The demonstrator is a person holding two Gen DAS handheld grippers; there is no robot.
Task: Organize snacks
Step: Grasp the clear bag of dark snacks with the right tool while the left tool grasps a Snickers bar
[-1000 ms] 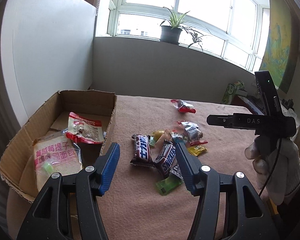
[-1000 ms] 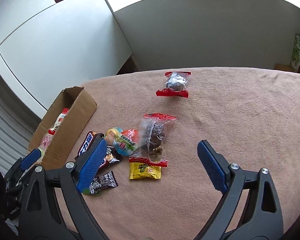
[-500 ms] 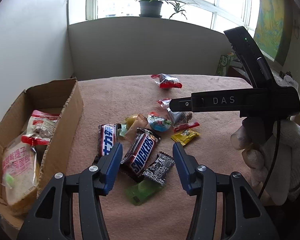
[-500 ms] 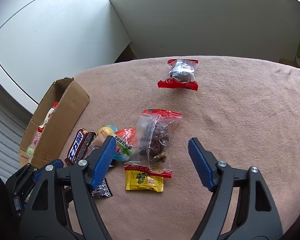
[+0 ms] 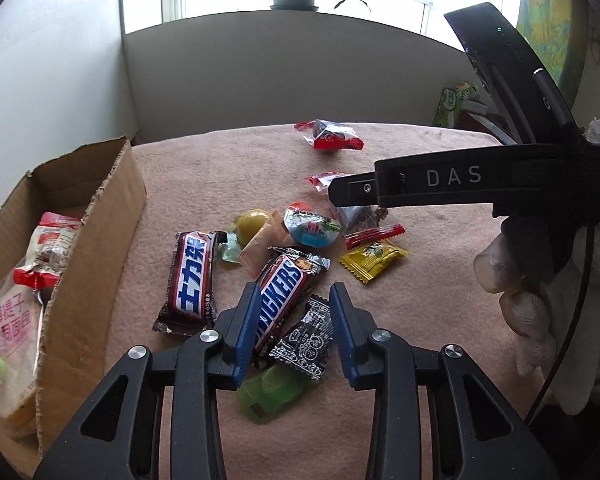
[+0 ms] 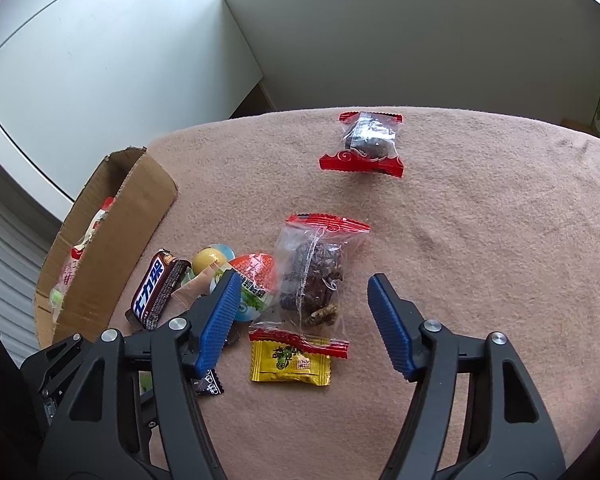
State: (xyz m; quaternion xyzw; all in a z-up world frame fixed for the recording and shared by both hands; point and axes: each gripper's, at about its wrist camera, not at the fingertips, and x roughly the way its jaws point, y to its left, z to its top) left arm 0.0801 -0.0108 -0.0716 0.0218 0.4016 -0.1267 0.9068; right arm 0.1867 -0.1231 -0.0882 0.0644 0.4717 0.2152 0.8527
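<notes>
The left gripper [image 5: 294, 322] has its fingers narrowed around the Snickers bar [image 5: 281, 301] and the small black packet [image 5: 306, 337], not yet clamped. It should centre on one wrapper only, then carry it to the cardboard box [image 5: 100, 240]. The right gripper [image 6: 302, 322] hangs wide above the clear nut bag [image 6: 314, 276].

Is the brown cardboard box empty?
No. The brown cardboard box already holds a pink-lettered bread bag and a red-trimmed snack packet.
</notes>
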